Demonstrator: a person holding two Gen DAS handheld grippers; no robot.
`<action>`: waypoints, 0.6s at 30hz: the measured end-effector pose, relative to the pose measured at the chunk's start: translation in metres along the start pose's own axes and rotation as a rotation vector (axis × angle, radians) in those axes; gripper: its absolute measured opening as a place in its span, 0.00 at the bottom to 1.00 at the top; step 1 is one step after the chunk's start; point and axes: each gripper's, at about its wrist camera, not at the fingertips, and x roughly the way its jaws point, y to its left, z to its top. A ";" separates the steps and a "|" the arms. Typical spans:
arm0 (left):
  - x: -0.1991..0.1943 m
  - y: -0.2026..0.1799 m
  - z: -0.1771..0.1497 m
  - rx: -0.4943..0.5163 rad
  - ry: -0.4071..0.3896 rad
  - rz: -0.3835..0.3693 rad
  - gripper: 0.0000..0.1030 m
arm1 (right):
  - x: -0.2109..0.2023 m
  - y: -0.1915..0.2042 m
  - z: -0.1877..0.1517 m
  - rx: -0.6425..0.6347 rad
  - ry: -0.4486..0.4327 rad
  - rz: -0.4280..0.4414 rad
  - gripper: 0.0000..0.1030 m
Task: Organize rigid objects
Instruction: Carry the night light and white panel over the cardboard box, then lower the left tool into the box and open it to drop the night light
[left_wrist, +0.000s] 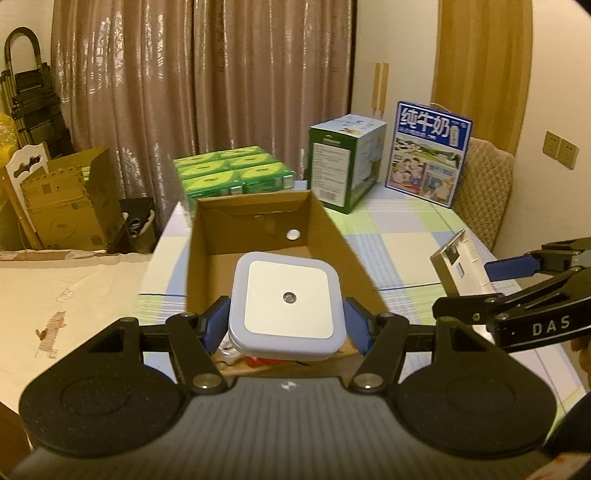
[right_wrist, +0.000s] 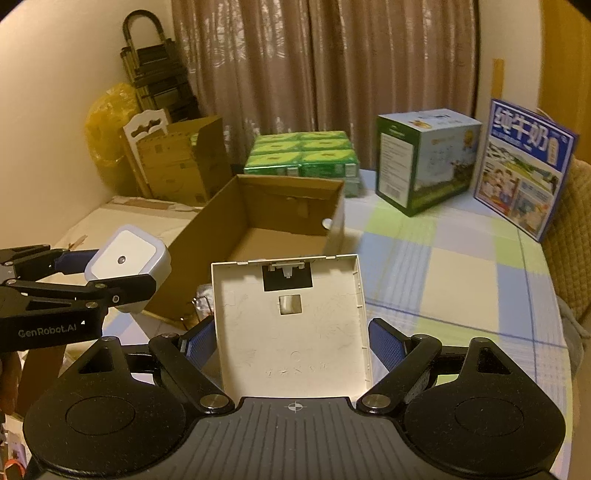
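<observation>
Left wrist view: the left claw (left_wrist: 286, 326) is clenched on a square white night light (left_wrist: 287, 305), its 2 blue pads (left_wrist: 216, 325) pressed to the light's sides. The light hangs above the near end of an open cardboard box (left_wrist: 207, 236) on the checked tabletop (left_wrist: 406, 251). The right claw (left_wrist: 480, 280) enters from the right.

Right wrist view: the right claw (right_wrist: 291, 343) holds a cream plastic cover plate (right_wrist: 291, 332), hollow side toward the camera. Its left pad (right_wrist: 199, 345) touches the plate's edge; whether the right pad does, I cannot tell. The plate sits just before the box's near end.
</observation>
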 end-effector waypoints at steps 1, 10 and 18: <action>0.002 0.005 0.002 0.000 0.002 0.004 0.59 | 0.004 0.001 0.003 -0.005 0.000 0.003 0.81; 0.029 0.041 0.015 -0.019 0.023 0.019 0.59 | 0.040 0.007 0.022 -0.032 0.010 0.031 0.81; 0.063 0.059 0.031 0.006 0.053 0.029 0.59 | 0.075 0.011 0.041 -0.051 0.028 0.049 0.81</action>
